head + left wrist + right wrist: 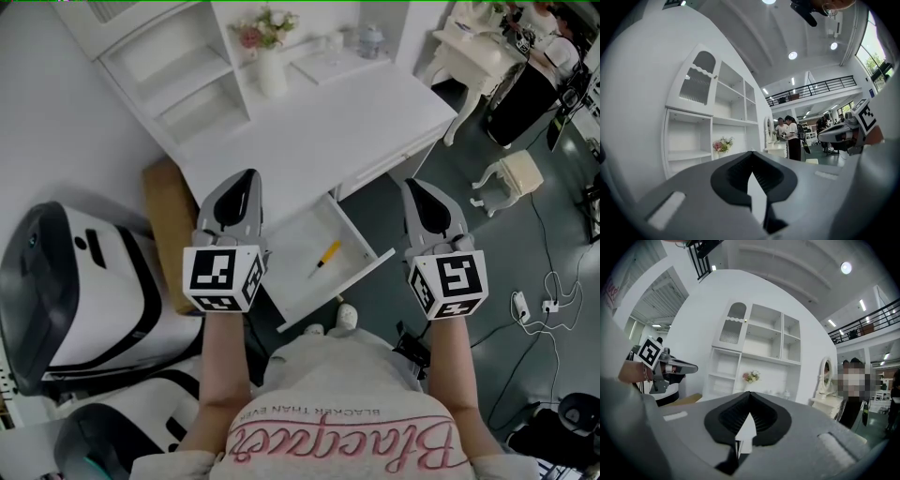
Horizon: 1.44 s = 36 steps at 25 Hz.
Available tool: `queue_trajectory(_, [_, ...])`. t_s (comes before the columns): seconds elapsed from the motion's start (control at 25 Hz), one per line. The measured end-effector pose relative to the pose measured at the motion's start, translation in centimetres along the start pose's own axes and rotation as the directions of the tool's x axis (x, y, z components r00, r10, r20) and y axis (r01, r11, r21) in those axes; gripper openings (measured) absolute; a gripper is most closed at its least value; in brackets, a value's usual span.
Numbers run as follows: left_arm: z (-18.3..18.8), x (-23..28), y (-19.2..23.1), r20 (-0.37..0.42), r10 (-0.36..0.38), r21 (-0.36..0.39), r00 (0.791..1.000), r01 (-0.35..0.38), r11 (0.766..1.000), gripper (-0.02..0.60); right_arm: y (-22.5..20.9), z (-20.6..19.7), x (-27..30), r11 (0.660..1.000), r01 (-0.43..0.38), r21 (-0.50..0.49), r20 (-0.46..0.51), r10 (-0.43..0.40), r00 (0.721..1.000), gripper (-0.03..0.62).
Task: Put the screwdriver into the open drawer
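Observation:
A yellow screwdriver (327, 255) lies inside the open white drawer (291, 239), which is pulled out from the white desk (375, 112). My left gripper (247, 176) hovers over the drawer's left side, pointing level toward the desk. Its jaws are shut with nothing between them (751, 152). My right gripper (413, 185) hangs to the right of the drawer, over the floor, also level. Its jaws meet at the tips and hold nothing (749, 393). Each gripper shows in the other's view: the right gripper (843, 133) and the left gripper (670, 366).
A vase of flowers (270, 56) stands on the desk by a white shelf unit (178, 75). A cardboard box (169, 216) and a white-and-black machine (84, 281) sit at the left. A small stool (516, 173) and cables (534, 305) are on the floor at the right. People (790, 136) stand far off.

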<state>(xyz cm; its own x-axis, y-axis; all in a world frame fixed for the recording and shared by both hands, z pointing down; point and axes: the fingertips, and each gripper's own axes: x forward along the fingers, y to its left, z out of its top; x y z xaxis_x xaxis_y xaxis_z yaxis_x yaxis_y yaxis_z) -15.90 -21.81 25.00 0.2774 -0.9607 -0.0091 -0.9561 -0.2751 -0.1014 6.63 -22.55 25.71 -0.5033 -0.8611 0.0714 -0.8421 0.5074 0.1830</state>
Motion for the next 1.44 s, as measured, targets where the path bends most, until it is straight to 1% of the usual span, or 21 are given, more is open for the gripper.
queue_trajectory(0.28, [1.8,-0.3,0.3,0.056,0.021,0.005,0.998,-0.021,1.000,0.017,-0.2,0.9,0.0,0.999,0.012,-0.043,0.021,-0.011,1.000,0.001])
queue_trajectory(0.44, [3.0,-0.4,0.3,0.084,0.023,0.028,0.996,-0.026,0.999,0.017,-0.4,1.8,-0.1,0.998,0.018,-0.058,0.043,-0.015,0.999,0.000])
queue_trajectory(0.56, [3.6,-0.4,0.3,0.100,0.024,0.029,0.995,-0.028,0.999,0.017,-0.5,2.2,0.0,0.997,0.020,-0.070,0.050,-0.016,0.999,0.000])
queue_trajectory(1.44, [4.5,-0.3,0.3,0.110,0.029,0.038,0.993,-0.033,0.999,0.017,-0.8,2.8,0.1,0.998,0.023,-0.063,0.069,-0.019,0.997,0.000])
